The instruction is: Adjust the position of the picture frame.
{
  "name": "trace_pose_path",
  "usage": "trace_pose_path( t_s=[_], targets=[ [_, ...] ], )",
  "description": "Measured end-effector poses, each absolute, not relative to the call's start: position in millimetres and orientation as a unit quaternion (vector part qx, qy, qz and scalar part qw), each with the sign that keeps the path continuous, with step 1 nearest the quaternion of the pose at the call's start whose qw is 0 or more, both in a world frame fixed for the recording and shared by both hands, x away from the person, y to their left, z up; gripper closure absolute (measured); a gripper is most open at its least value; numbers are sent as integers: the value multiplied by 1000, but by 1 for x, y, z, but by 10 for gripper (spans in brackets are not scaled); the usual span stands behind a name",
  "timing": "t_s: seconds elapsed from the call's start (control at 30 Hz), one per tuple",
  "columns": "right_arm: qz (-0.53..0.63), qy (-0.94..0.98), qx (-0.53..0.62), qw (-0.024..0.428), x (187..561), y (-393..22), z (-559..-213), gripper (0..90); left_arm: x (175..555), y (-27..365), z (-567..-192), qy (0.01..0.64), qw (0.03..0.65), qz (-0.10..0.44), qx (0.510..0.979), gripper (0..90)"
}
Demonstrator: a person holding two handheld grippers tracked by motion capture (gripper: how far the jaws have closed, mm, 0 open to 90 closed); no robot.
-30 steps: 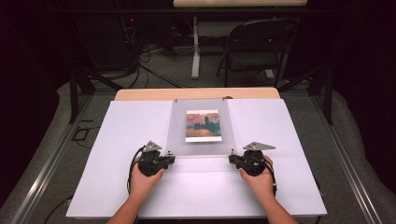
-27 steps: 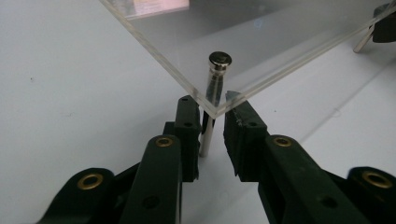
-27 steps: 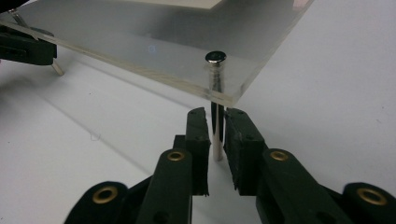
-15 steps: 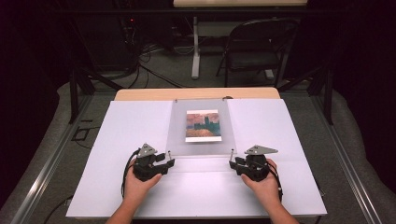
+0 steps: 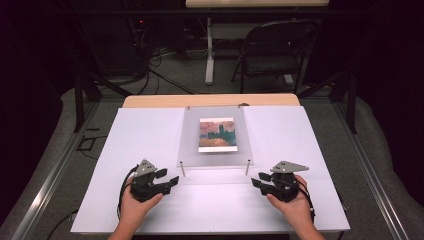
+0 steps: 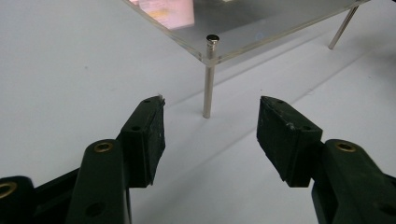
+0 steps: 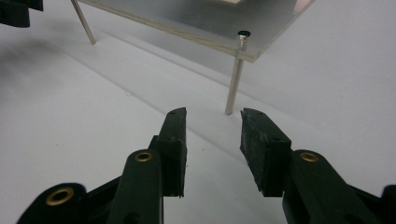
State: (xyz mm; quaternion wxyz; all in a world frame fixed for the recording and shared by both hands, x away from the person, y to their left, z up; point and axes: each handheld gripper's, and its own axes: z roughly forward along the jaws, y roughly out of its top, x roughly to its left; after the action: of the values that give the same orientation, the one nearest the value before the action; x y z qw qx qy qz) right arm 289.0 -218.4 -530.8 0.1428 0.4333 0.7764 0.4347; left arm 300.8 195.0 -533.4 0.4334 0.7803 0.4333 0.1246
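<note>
A clear acrylic plate (image 5: 190,135) stands on thin metal posts over a white sheet (image 5: 140,135), and a small painted picture (image 5: 216,134) lies at its middle. My left gripper (image 5: 169,176) sits just short of the plate's near left post (image 5: 182,169). In the left gripper view its jaws (image 6: 212,102) gape with that post (image 6: 208,79) beyond their tips. My right gripper (image 5: 258,179) is near the near right post (image 5: 247,167), which also stands past its tips (image 7: 213,112) in the right gripper view. Both pairs of jaws have just been opening, and nothing is between them.
The white sheet covers a wooden table (image 5: 210,100). Behind the table are a folding chair (image 5: 275,50), cables on the floor and dark stands. Bare sheet lies to either side of the plate and in front of it.
Both grippers have drawn back from the plate's near corners toward the table's front edge. Their jaws have gone from nearly shut to open.
</note>
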Motion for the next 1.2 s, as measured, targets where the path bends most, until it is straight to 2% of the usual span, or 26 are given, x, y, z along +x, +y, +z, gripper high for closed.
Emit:
trace_pose_path(
  t_s=[0.13,0.23,0.47,0.63,0.87,1.0,1.2],
  targets=[
    [439,772,435,145,288,-222,-532,577,299,202,-532,442,439,128,771,423],
    [433,773,431,171,287,-225,-534,537,299,206,-533,446,446,129,765,421],
    [430,766,438,189,289,-230,-538,459,302,213,-537,455,452,119,758,415],
    [429,759,457,174,292,-234,-543,451,304,218,-538,465,451,120,753,415],
    [431,757,455,187,293,-234,-542,444,308,224,-541,484,450,116,741,415],
    [433,760,449,179,294,-235,-543,467,309,227,-541,488,451,115,738,413],
    [426,768,442,182,296,-234,-540,430,314,225,-541,493,450,112,737,389]
  ],
)
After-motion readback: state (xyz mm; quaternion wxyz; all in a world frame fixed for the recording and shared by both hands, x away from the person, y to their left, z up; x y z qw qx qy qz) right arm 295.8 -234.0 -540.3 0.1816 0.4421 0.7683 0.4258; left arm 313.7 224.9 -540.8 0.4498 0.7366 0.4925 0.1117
